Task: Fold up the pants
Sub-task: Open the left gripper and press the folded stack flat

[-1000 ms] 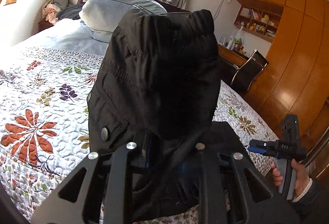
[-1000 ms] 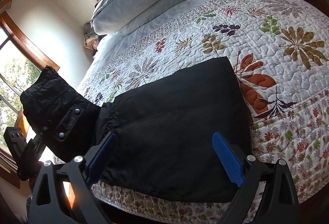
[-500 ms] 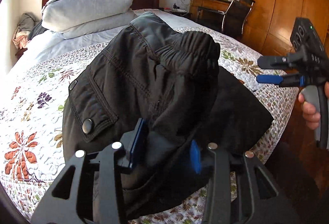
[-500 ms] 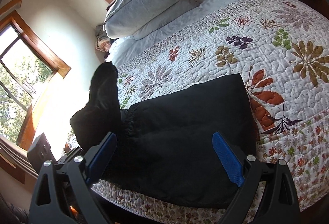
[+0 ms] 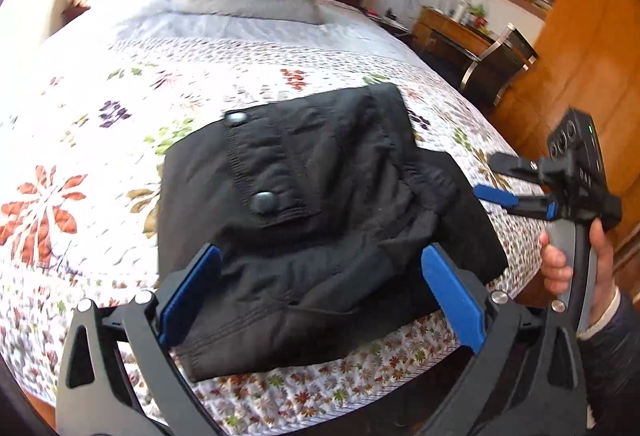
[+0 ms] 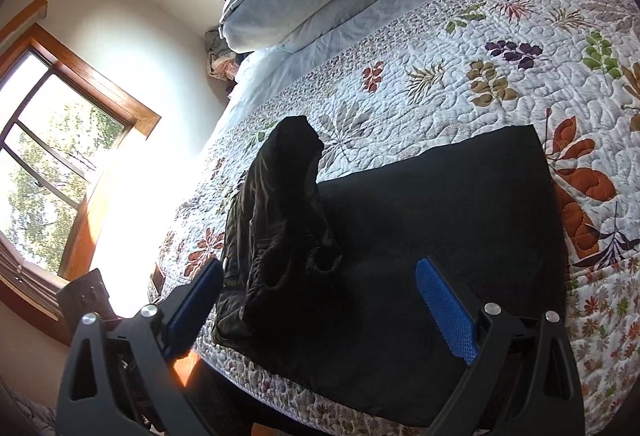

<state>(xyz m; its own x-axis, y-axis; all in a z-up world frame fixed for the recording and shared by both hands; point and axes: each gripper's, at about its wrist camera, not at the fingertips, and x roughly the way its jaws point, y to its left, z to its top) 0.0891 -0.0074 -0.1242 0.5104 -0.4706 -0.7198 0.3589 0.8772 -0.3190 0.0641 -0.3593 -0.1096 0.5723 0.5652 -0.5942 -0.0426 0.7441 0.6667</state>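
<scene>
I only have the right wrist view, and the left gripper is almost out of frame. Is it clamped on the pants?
Observer: No. In the left wrist view the left gripper is open, with its blue pads wide apart. The black pants lie loose on the quilt.
Operator: Which side of the folded-over part faces up?
Observer: The side with the pocket flap. Two snap buttons show on it.
Operator: Where does my right gripper sit from there?
Observer: The right gripper is open and just off the pants' right edge, near the quilt's border. I cannot tell whether it touches the cloth.
</scene>
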